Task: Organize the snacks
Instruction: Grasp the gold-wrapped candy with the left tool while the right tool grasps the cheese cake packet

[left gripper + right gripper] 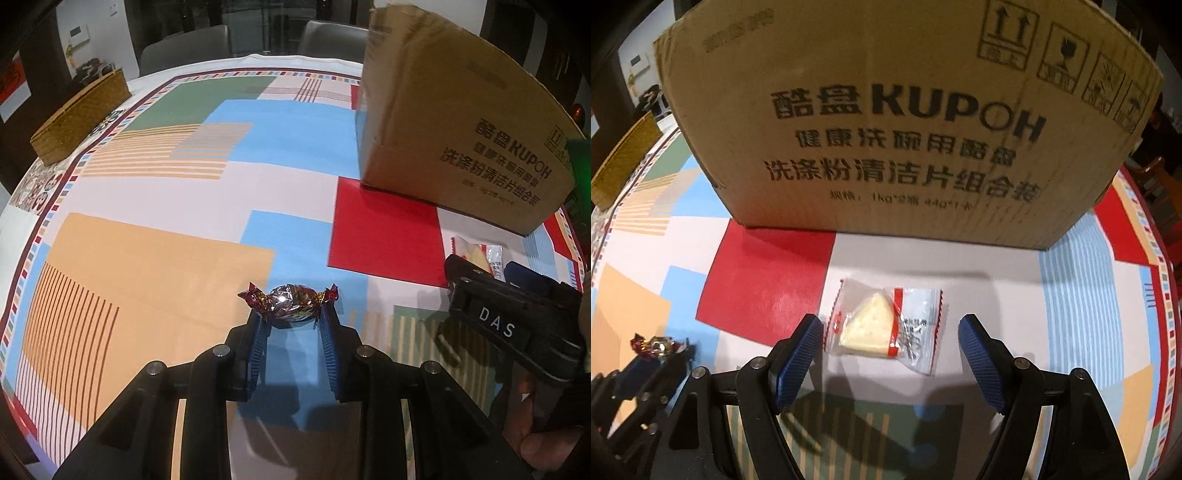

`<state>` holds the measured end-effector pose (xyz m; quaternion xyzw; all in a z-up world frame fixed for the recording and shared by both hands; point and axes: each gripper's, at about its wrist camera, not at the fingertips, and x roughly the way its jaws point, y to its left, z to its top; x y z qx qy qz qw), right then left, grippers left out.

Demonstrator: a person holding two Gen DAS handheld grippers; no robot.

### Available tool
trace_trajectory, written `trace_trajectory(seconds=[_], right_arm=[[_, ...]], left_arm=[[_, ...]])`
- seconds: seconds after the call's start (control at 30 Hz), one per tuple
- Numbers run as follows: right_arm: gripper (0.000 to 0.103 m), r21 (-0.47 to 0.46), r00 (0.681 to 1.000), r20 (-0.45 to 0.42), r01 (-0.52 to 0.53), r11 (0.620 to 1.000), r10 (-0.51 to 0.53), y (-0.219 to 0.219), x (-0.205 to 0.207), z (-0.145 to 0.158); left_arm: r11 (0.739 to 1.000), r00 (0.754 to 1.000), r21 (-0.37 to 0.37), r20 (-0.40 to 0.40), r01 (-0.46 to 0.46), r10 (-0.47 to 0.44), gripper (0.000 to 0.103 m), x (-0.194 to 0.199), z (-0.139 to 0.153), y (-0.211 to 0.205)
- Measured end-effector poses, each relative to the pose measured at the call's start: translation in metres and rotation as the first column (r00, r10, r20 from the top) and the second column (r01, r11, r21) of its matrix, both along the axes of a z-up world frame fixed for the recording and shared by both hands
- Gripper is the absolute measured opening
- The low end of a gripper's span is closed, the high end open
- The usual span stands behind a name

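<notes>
From my left wrist view, my left claw [293,314] is pinching a foil-wrapped candy [291,301] between its blue pads, just above the patterned tabletop [147,240]. That view alone shows a woven basket [81,114] at the far left edge and the letters "DAS" on my right claw's body [495,325]. My right wrist view shows what the left barely catches: a clear packet holding a pale wedge-shaped snack [886,325] lying flat on the tabletop, between the spread fingers of my right claw [890,332] and touched by neither. Just behind the packet stands a cardboard box [905,129] printed "KUPOH" with Chinese text and handling symbols.
</notes>
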<state>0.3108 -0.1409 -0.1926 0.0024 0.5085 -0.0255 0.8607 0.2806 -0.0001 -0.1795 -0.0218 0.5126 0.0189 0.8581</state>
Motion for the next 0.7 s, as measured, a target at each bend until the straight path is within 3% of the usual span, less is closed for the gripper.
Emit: trace_trajectory(seconds=[0.13, 0.4, 0.7], right_arm=[[0.073, -0.006, 0.999, 0.03, 0.011, 1.0, -0.011, 0.015, -0.003, -0.002], [0.038, 0.019, 0.999, 0.052, -0.016, 1.0, 0.015, 0.044, -0.015, 0.004], [0.036, 0.034, 0.996, 0.085, -0.008, 0.999, 0.005, 0.061, -0.031, 0.015]], left_arm=[[1.0, 1.0, -0.002, 0.0, -0.007, 0.007, 0.029, 0.0, 0.0, 0.005], [1.0, 1.0, -0.018, 0.007, -0.023, 0.023, 0.029, 0.001, 0.002, 0.014], [1.0, 0.999, -0.014, 0.036, -0.026, 0.027, 0.029, -0.003, 0.013, 0.02]])
